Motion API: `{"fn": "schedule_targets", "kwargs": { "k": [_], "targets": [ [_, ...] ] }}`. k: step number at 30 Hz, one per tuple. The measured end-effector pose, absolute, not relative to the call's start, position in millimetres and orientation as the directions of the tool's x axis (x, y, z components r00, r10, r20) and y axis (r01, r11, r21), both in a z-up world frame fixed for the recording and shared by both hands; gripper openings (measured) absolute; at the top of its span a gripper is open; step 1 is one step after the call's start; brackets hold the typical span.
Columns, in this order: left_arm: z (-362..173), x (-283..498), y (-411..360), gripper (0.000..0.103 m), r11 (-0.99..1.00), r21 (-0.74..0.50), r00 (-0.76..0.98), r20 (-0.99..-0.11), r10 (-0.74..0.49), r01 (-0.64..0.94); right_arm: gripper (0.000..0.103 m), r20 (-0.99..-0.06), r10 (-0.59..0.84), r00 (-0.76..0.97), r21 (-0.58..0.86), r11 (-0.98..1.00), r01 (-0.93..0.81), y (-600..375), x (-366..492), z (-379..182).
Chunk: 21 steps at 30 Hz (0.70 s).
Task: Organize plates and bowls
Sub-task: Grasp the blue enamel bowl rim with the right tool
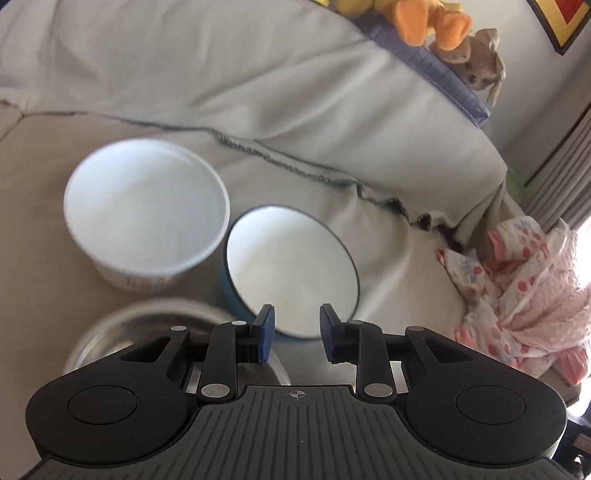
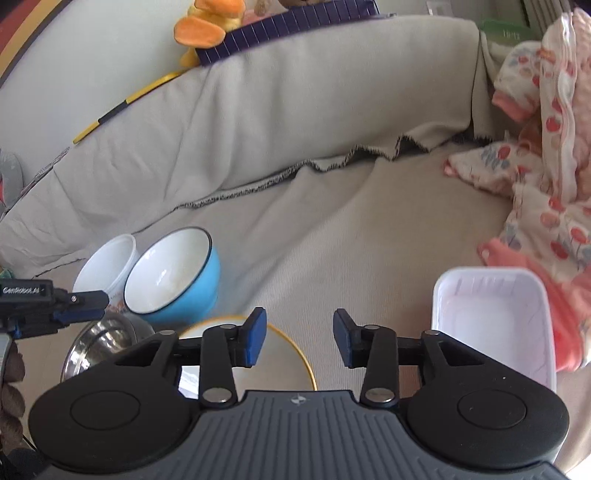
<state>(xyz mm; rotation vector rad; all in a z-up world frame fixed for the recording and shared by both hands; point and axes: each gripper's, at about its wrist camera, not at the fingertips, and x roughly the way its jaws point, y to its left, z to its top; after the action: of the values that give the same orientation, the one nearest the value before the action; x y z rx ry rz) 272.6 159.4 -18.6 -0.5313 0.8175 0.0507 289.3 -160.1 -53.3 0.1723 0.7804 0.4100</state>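
On the beige sofa seat stand a white paper bowl (image 1: 146,210) and, tilted against it, a blue bowl (image 1: 291,269) with a white inside. A steel bowl (image 1: 166,332) lies just under my left gripper (image 1: 297,332), which is open above the blue bowl's near rim and holds nothing. In the right wrist view my right gripper (image 2: 299,336) is open and empty over a yellow-rimmed plate (image 2: 284,350). To its right is a white rectangular plastic tray (image 2: 495,321). The blue bowl (image 2: 177,277), paper bowl (image 2: 107,269), steel bowl (image 2: 99,343) and left gripper (image 2: 99,304) are at the left.
A heap of pink patterned clothes (image 2: 543,184) lies at the right end of the seat. The sofa back cushion (image 2: 258,110) rises behind. Plush toys (image 1: 436,22) and a purple mat (image 2: 288,26) sit on top of it.
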Motion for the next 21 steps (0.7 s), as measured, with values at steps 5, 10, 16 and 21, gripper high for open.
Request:
{"fn": "schedule_targets", "kwargs": {
  "k": [5,10,16,21],
  "targets": [
    [-12.7,286.5,186.7,0.029,0.858,-0.466,0.721,-0.668,-0.182,-0.216,0.055,-0.695,0.395,0.601,0.281,0.919,-0.278,-139.5,311.5,-23.3],
    [-31.5,290.2,209.6,0.029,0.836,-0.496,0.659,-0.713,-0.238,-0.234,0.057,-0.747,0.365,0.556,0.254,0.929,-0.268,-93.4,341.1,-26.7],
    [-58.6,289.4,228.1,0.029,0.779,-0.567,0.62,-0.72,-0.312,-0.267,0.071,-0.753,0.427,0.501,0.271,0.895,-0.354,-34.0,356.0,-39.4],
    [-62.1,298.4,231.5,0.029,0.769,-0.572,0.644,-0.709,-0.287,-0.287,0.074,-0.772,0.383,0.507,0.239,0.914,-0.327,-11.6,373.2,-57.6]
  ]
}}
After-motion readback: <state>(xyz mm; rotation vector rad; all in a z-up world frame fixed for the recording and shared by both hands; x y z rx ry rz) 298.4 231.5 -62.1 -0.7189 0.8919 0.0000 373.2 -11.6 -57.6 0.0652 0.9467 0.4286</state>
